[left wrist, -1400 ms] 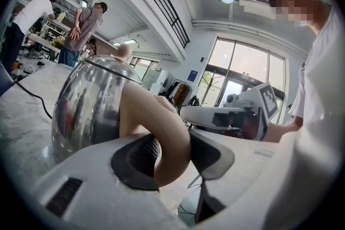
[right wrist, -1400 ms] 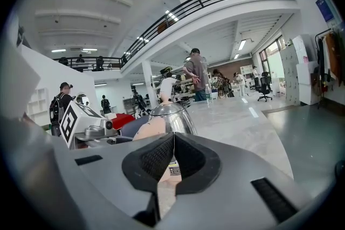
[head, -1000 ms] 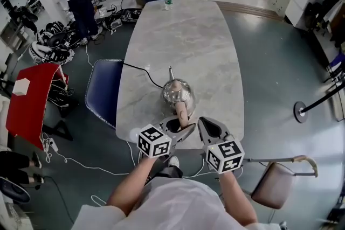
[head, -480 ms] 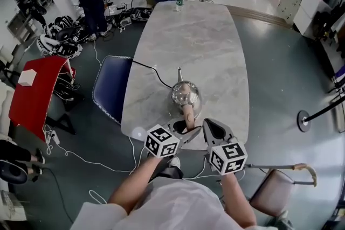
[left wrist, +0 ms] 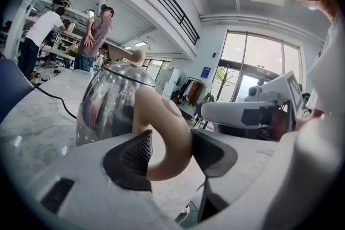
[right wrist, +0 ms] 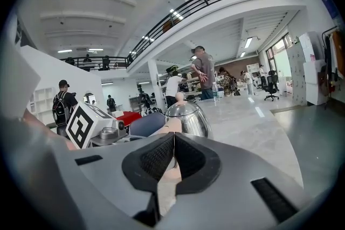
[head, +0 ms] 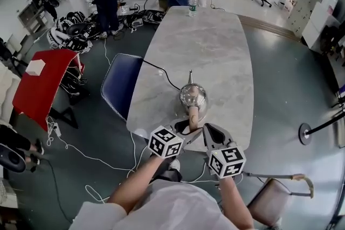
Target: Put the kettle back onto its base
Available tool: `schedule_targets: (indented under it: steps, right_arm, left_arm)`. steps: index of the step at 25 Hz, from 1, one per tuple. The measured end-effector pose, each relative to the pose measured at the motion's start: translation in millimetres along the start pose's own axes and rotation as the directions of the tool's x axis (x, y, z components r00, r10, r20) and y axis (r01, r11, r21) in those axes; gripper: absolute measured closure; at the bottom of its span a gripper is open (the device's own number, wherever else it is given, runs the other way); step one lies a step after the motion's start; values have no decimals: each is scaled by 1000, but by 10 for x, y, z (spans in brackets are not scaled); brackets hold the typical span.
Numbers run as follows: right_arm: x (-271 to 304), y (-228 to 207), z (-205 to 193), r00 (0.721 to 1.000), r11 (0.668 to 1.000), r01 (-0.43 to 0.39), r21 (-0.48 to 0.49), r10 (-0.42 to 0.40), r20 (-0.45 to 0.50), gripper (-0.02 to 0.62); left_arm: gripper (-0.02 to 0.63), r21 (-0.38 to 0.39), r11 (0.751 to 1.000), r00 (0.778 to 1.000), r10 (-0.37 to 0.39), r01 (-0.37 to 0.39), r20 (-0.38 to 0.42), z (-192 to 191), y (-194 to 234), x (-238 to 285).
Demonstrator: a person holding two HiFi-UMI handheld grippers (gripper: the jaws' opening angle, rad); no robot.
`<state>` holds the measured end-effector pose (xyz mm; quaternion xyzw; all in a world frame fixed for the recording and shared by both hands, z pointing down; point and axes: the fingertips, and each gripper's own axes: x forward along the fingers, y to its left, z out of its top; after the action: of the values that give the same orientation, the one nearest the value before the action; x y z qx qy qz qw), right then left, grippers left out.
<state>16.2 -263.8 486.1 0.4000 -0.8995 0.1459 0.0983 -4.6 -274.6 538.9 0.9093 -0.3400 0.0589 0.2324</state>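
Right now the long grey marble table (head: 215,46) fills the middle of your head view, with a dark blue chair (head: 119,83) pushed up against its left edge and a red table (head: 40,89) standing farther out to the left on the floor. People stand at the table's far end, next to a clear plastic bottle (head: 192,2).

Directly in front of you, close to the table's near edge, the round polished-steel kettle (head: 192,97) stands upright, with its spout pointing away from you and its beige curved handle (head: 193,115) turned towards you. A thin black cable (head: 161,72) crosses the tabletop from the left edge to the foot of the kettle. The base itself cannot be made out beneath it.

Your left gripper (left wrist: 170,140) has that handle between its jaws, which are opening; the dark ribbed pads (left wrist: 129,159) sit on either side of the loop and no longer clamp it. Your right gripper (right wrist: 173,148) hovers just beside it, over the table's near edge, with its jaws pressed together and nothing caught between them.
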Motion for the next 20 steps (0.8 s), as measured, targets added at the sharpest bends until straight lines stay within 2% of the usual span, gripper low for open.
schedule_targets:
  steps: [10,16,20]
  right_arm:
    - [-48,245,33,999,999,-49,-15,49,6,589]
    - [-122,391,26,997,996,-79,-29,79,12,590]
    - [-209,465,13,996,995,-91,-36,92,19,591]
  left_arm:
    - [385,-11,992,992,123,-123,5,58,39,-353]
    - [388,5,989,988,148,-149,45,133,-144,-498]
    - [439,23,982,981,187,-189,54,170,-281,-581]
